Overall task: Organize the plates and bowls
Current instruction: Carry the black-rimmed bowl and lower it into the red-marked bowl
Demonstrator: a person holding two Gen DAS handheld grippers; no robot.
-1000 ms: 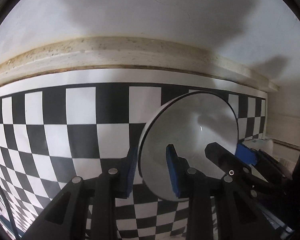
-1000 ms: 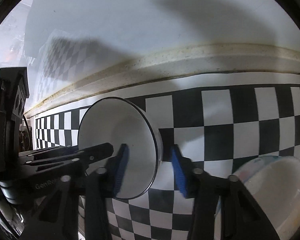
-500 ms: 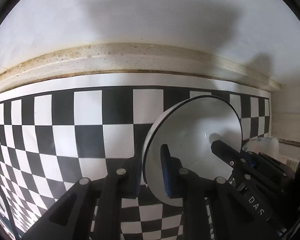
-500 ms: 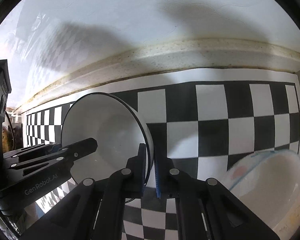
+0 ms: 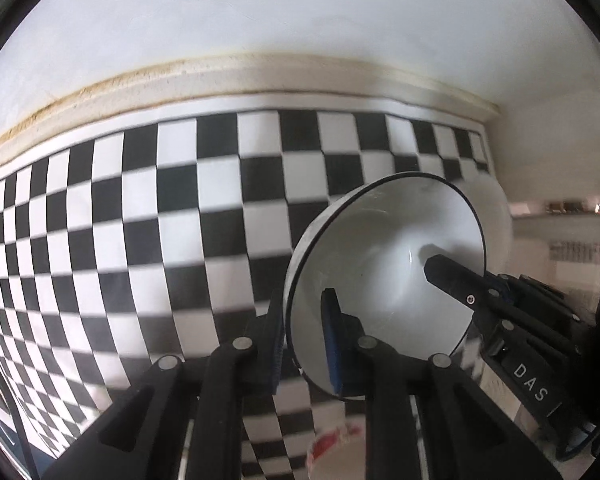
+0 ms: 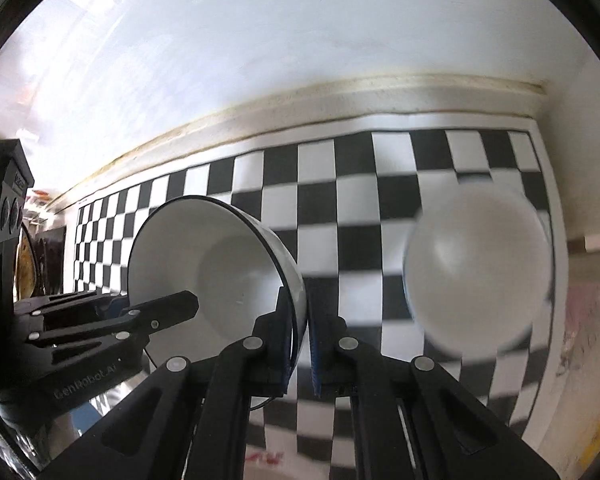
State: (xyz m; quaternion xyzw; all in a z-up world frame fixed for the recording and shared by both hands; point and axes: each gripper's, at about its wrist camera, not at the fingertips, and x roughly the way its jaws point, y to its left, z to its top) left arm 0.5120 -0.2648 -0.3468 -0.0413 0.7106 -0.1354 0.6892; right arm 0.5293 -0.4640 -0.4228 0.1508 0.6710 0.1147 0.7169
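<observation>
A white bowl with a thin dark rim [image 5: 384,264] is held in the air between both grippers, above the checkered surface. My left gripper [image 5: 306,344] is shut on its near rim, one blue pad inside and one outside. My right gripper [image 6: 300,344] is shut on the opposite rim of the same bowl [image 6: 204,256]. Each gripper shows in the other's view, the right one [image 5: 500,304] and the left one [image 6: 112,320]. A second white bowl [image 6: 476,276] lies blurred on the checkered surface to the right.
A black-and-white checkered mat [image 5: 140,216] covers the surface up to a cream ledge [image 5: 260,76] and white wall. A red and white object [image 5: 336,440] shows blurred below the held bowl. Dark equipment [image 6: 4,216] stands at far left.
The right gripper closed on the bowl's rim, from open a second ago. Both grippers then lifted the bowl and pulled back; the second bowl is fully in view in the right wrist view.
</observation>
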